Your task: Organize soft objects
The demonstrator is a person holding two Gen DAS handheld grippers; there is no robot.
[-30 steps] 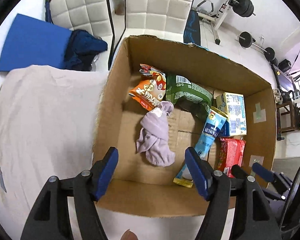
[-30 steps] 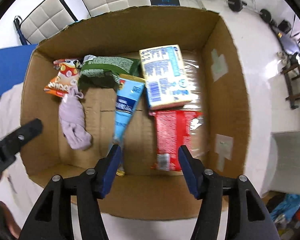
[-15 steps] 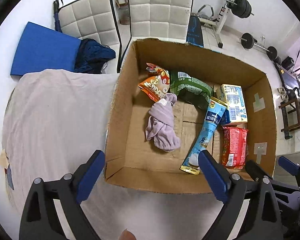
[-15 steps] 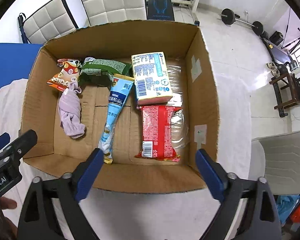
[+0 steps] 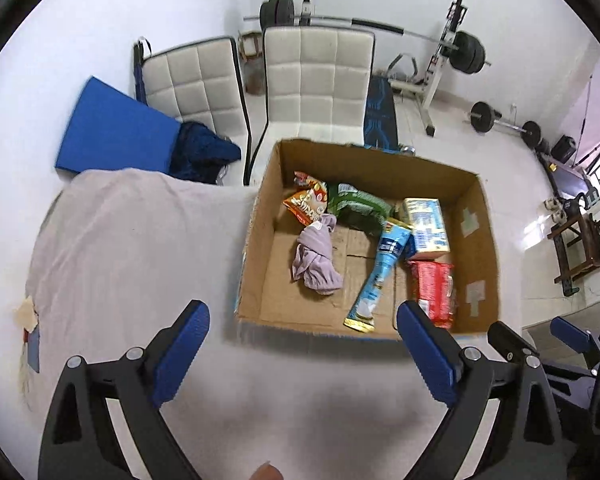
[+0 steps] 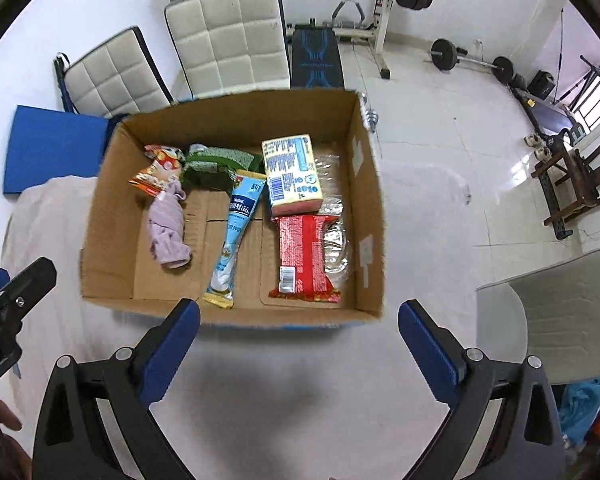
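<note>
An open cardboard box (image 5: 256, 248) (image 6: 370, 208) stands on a white-covered table. Inside lie a lilac cloth (image 5: 316, 264) (image 6: 168, 228), an orange snack bag (image 5: 306, 206) (image 6: 156, 172), a green packet (image 5: 356, 204) (image 6: 216, 164), a long light-blue pouch (image 5: 380, 276) (image 6: 236, 232), a yellow-and-blue pack (image 5: 424, 228) (image 6: 292, 176) and a red packet (image 5: 434, 292) (image 6: 306, 260). My left gripper (image 5: 302, 344) is open and empty, above the table in front of the box. My right gripper (image 6: 298, 344) is open and empty, also in front of the box.
A crumpled light cloth (image 5: 132, 248) covers the table left of the box. Two white quilted chairs (image 5: 316, 80) and a blue mat (image 5: 112, 132) stand behind. Gym weights (image 5: 464, 52) and a grey chair (image 6: 560, 320) are at the right.
Both grippers have pulled back and up, away from the box, and their jaws have opened wider. The box contents have not moved.
</note>
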